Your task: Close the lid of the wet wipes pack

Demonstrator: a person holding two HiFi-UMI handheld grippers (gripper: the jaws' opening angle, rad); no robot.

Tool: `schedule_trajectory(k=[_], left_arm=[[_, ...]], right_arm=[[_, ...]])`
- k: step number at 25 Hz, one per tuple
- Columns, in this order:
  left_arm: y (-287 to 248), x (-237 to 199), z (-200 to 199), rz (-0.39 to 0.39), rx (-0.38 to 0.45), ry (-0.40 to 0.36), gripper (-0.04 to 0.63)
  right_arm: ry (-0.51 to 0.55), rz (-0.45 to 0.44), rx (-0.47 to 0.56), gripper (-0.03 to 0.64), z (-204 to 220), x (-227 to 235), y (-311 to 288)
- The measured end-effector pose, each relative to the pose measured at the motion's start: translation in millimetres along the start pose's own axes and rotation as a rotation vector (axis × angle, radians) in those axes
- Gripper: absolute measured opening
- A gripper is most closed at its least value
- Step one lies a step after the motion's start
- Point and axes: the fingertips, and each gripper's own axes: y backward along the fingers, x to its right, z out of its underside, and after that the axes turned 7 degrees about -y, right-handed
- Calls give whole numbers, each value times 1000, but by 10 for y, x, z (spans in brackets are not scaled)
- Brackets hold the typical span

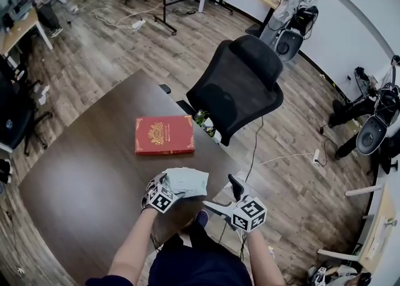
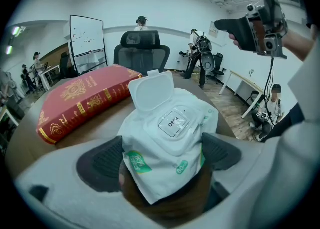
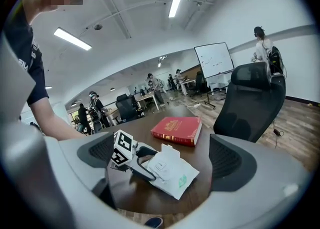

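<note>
The white wet wipes pack (image 1: 187,182) lies at the near edge of the brown table (image 1: 87,172). Its flip lid (image 2: 151,90) stands open and upright above the label seal. My left gripper (image 1: 175,187) is shut on the pack's near end, a dark pad (image 2: 102,163) pressing on each side. In the right gripper view the pack (image 3: 174,172) rests on the table with the left gripper (image 3: 141,165) clamped on it. My right gripper (image 1: 224,196) hovers open just right of the pack, nothing between its fingers, and shows in the left gripper view at upper right (image 2: 235,28).
A red hardcover book (image 1: 164,135) lies on the table beyond the pack. A black office chair (image 1: 240,85) stands at the table's far right edge. People and desks are further off across the wooden floor. The table edge runs just under the pack.
</note>
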Motion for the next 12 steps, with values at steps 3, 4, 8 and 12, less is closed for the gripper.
schedule_trajectory(k=[3,4,8,12], left_arm=[[1,-6,8,1,4,1,495],[0,-6,5,1,7,1,495],[-19,-11,2,0,14,0,494],[2,1,8,4,8,2,492]], right_arm=[[10,-15,-31,596,62,23,-209],[19,-19,-44,589,90,36,-276],[57,-24,-113,557,291,189,-580],[16,-28,-165,543,450,379,-833]])
